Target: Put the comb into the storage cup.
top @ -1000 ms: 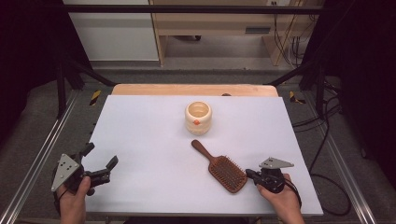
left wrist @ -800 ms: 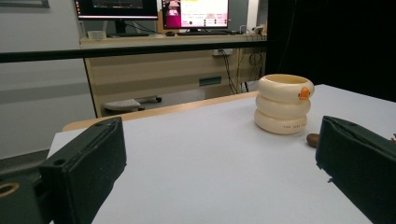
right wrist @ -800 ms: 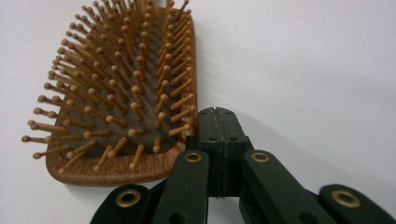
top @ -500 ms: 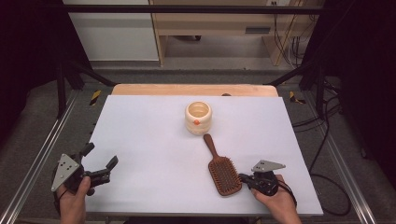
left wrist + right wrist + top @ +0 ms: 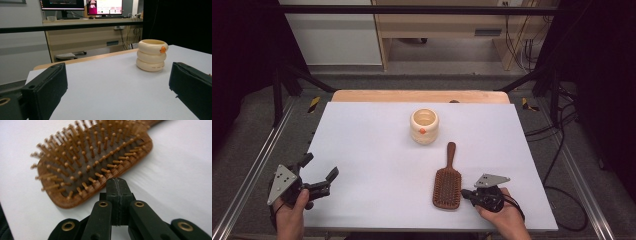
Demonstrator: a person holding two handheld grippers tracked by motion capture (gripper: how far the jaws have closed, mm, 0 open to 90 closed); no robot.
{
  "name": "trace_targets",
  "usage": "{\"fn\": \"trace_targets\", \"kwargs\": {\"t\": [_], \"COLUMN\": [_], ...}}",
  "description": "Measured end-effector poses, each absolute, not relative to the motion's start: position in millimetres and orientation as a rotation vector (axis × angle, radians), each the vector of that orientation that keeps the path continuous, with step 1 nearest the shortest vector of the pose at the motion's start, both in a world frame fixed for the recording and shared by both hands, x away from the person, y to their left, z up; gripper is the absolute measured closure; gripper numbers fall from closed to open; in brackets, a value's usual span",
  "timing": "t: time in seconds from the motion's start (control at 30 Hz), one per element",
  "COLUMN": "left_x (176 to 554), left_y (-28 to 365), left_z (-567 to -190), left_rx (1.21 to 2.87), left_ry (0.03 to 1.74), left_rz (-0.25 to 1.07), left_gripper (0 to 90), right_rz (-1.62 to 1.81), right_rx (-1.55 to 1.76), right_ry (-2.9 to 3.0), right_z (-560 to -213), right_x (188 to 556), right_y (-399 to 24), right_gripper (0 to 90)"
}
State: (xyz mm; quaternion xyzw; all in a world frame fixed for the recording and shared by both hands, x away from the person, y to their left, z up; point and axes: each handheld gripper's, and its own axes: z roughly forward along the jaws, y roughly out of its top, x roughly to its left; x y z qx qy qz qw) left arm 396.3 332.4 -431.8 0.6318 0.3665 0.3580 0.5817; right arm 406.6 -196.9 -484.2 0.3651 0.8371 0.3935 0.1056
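A brown wooden hairbrush (image 5: 447, 187) lies bristles up on the white table (image 5: 372, 150), its handle pointing away toward a cream ringed cup (image 5: 424, 126) with an orange dot. My right gripper (image 5: 464, 192) is shut with nothing between its jaws, its tip against the right edge of the brush head. In the right gripper view the shut tip (image 5: 117, 182) meets the rim of the brush (image 5: 92, 167). My left gripper (image 5: 320, 166) stands open at the table's near left corner, holding nothing. In the left gripper view its jaws (image 5: 117, 85) frame bare table, with the cup (image 5: 151, 55) farther off to the right.
A wooden strip (image 5: 417, 96) runs along the table's far edge. Metal frame rails (image 5: 257, 170) flank both sides. Cables (image 5: 562, 150) hang off to the right. A desk with monitors (image 5: 82, 5) stands behind the table.
The brush has swung from a diagonal to lying straight, handle pointing away. My shut right gripper has shifted left against the brush head. The left gripper has stayed put.
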Motion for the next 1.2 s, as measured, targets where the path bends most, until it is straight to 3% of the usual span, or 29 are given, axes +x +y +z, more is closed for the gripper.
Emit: {"fn": "trace_targets", "kwargs": {"t": [1.2], "left_x": [396.9], "left_y": [331.3], "left_z": [-432.3], "left_rx": [1.481], "left_ry": [0.854], "left_rz": [0.835], "left_gripper": [2.0], "right_rz": [1.091], "right_rx": [0.754], "right_ry": [2.526], "right_z": [-480.0], "right_x": [395.4], "right_y": [-135.2], "right_gripper": [90.0]}}
